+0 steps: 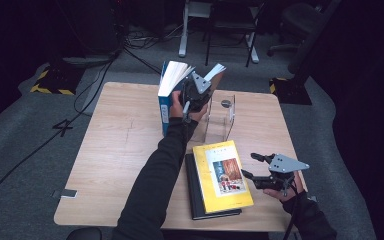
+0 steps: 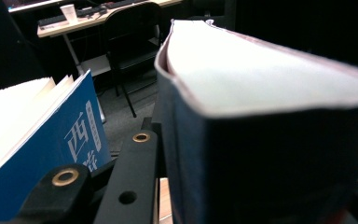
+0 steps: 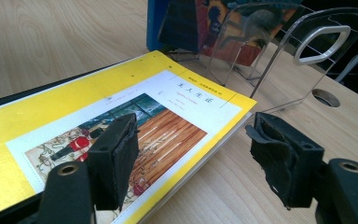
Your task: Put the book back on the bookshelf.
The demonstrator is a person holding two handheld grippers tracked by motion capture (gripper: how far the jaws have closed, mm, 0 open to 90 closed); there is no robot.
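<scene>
my left fingers (image 1: pixel 196 95) are clamped on the dark book (image 2: pixel 261 140), upright at the far side of the table (image 1: pixel 120 150) beside the blue book (image 1: pixel 166 102) (clear stand (image 1: pixel 220 117) just right), while my right fingers (image 1: pixel 252 167) rest apart by the yellow book (image 1: pixel 222 175).

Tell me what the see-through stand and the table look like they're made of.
Book stand: probably clear acrylic, glossy; you see through it and its cut edges catch the light. Table: pale wood or wood-look laminate, matte; grain lines run across it, though real wood can't be confirmed.

Dark book (image 2: pixel 270 154) blurred, hides left tool's rt jaw
</scene>
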